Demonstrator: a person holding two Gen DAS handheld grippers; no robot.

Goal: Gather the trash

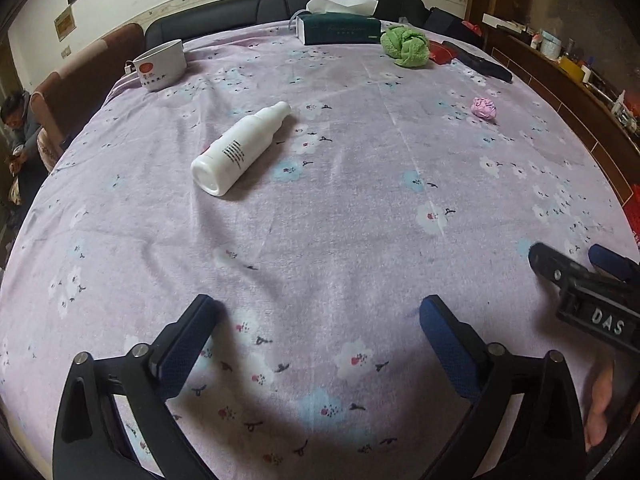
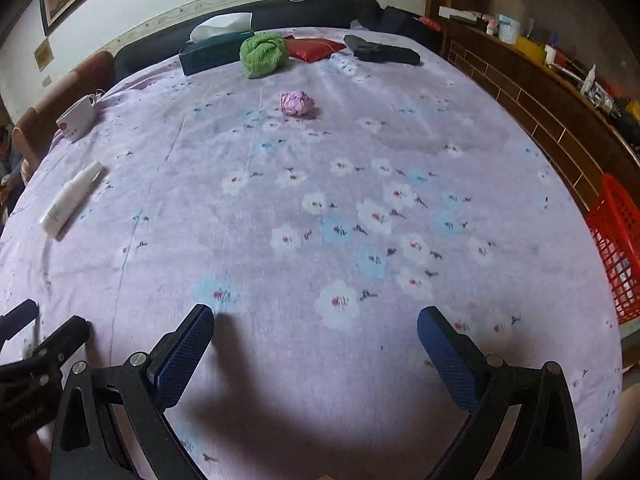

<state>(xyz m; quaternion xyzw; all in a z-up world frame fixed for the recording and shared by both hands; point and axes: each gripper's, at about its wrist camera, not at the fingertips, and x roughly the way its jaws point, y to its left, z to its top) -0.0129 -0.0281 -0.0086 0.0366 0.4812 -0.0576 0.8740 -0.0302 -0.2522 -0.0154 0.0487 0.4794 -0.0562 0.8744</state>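
Note:
A white plastic bottle (image 1: 242, 147) lies on its side on the lilac flowered tablecloth, ahead and left of my left gripper (image 1: 316, 312), which is open and empty near the front edge. The bottle also shows at the left of the right wrist view (image 2: 72, 199). A crumpled pink paper ball (image 2: 297, 103) lies far ahead of my right gripper (image 2: 316, 320), which is open and empty; the ball shows in the left wrist view (image 1: 484, 108) too. The right gripper shows at the right of the left wrist view (image 1: 576, 264).
A white mug (image 1: 160, 65), a dark green tissue box (image 1: 340, 29), a green towel (image 1: 405, 45), a red pouch (image 2: 314, 48) and a black case (image 2: 382, 54) stand along the far side. A red mesh basket (image 2: 618, 248) sits at the table's right edge. A wooden cabinet (image 2: 540, 92) runs along the right.

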